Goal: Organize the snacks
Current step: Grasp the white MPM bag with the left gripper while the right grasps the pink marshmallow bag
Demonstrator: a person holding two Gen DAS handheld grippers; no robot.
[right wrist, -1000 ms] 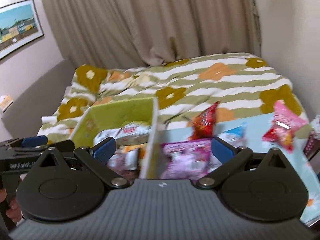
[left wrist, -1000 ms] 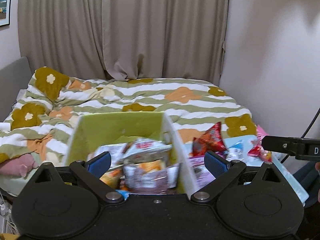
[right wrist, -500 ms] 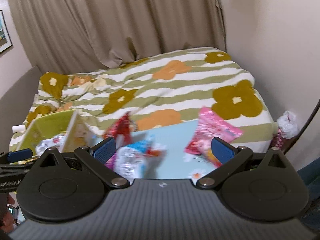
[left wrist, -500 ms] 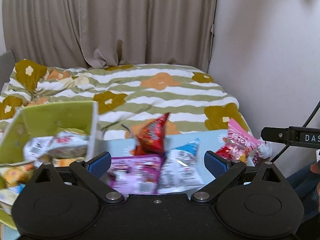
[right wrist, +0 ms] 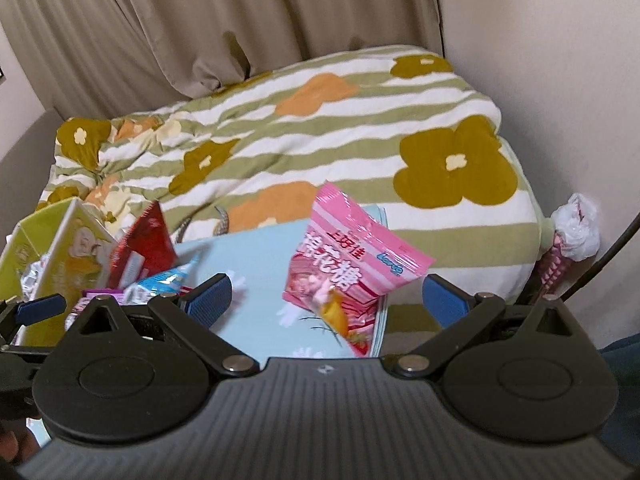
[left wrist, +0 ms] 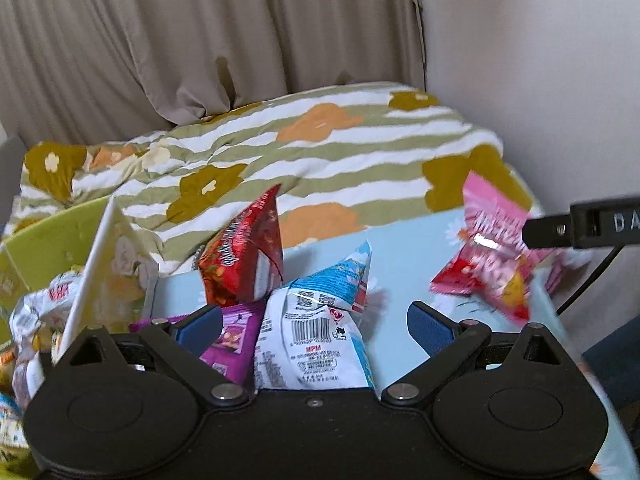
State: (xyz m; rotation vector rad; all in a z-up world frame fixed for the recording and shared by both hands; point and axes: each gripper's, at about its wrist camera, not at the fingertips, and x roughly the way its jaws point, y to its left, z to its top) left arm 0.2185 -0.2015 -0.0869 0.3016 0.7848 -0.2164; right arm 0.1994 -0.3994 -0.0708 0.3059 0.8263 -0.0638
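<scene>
Before both gaping, empty tongs [left wrist: 315,325] [right wrist: 325,300], pink packet [right wrist: 344,268] now nearer, seemingly.

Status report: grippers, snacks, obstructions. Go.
Left hand-held gripper open over white bag. Right hand-held gripper open, facing pink bag. Red bag beside green box. Nothing blocking.

A: What's different from a second ago?

B: Both views have swung right. The green box [left wrist: 48,240] of snacks, centred before the left gripper [left wrist: 314,326] then, now sits at the left edge.

A: And ahead of it?

B: The white-and-blue packet [left wrist: 316,332], with the red packet [left wrist: 244,256] behind.

A: The right gripper [right wrist: 326,294]?

B: The pink marshmallow bag [right wrist: 344,264] on the pale blue mat [right wrist: 256,264] now lies between its spread fingers.
</scene>
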